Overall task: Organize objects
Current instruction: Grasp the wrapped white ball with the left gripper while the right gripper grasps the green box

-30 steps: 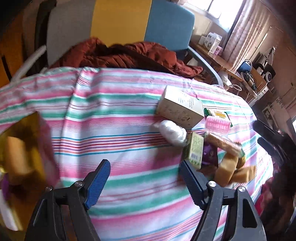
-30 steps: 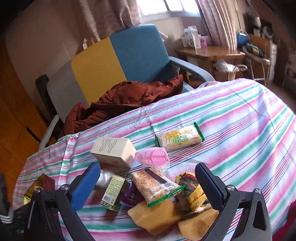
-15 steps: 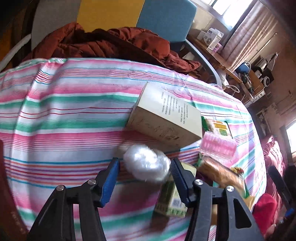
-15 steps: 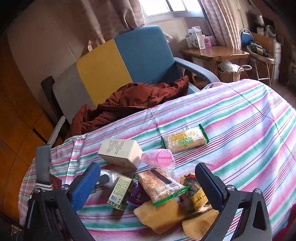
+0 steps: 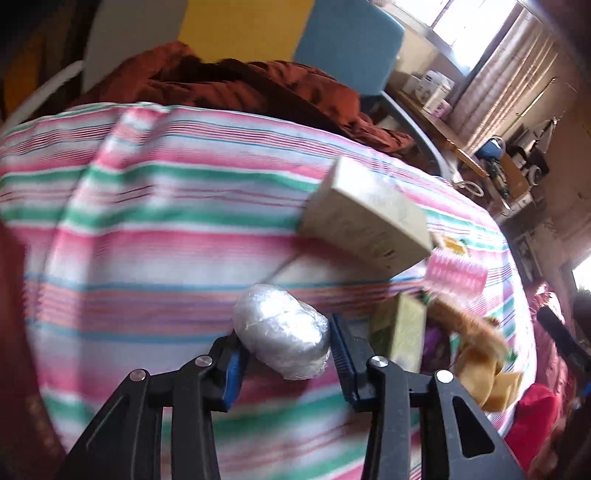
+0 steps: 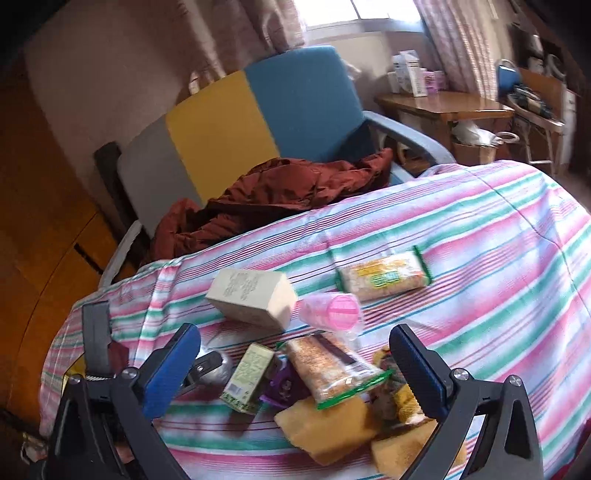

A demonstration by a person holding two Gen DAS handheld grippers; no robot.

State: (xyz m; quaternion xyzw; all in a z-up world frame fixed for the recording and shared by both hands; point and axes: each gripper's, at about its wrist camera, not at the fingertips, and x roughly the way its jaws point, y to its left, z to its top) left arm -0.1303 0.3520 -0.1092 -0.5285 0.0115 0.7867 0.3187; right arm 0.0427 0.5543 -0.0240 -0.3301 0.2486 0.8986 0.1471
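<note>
Foil-wrapped lump (image 5: pixel 284 341) betw closing left gripper (image 5: pixel 286 352) fingers; right gripper (image 6: pixel 295 365) fingers spread, empty.

A striped tablecloth (image 6: pixel 480 236) in pink, green and white fills the lower half of the right wrist view. Behind it, upper centre, stands an armchair (image 6: pixel 295 107) with 3 back panels: grey, yellow and blue. A rust-brown jacket (image 6: pixel 280 188) lies crumpled on its seat. At upper right, a wooden side table (image 6: pixel 443 103) carries small boxes beneath a curtained window (image 6: pixel 365 14).
</note>
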